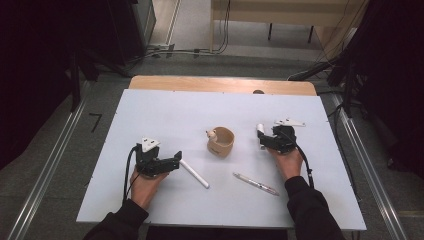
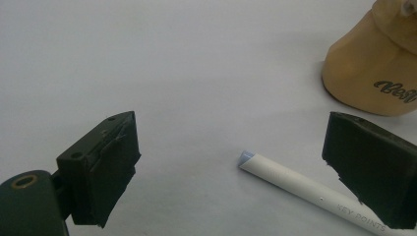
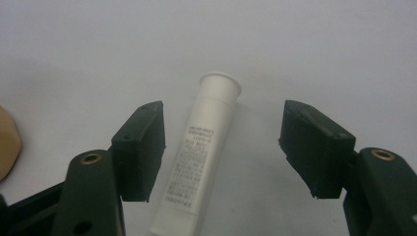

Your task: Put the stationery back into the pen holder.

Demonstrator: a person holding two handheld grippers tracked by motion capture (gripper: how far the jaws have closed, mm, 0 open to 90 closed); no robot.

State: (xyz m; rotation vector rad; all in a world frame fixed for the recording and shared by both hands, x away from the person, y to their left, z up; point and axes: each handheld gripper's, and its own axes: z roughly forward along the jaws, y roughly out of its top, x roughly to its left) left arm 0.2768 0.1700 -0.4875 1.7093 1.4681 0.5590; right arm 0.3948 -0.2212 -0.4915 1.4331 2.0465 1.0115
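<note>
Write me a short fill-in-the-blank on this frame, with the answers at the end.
1. The right gripper has its jaws ____ on either side of the white tube.
2. The white tube lies flat on the ____ table.
3. The tan cup stands between the two ____.
4. The silver pen lies nearer to the person's ____ hand.

Missing words: open; white; grippers; right
</note>
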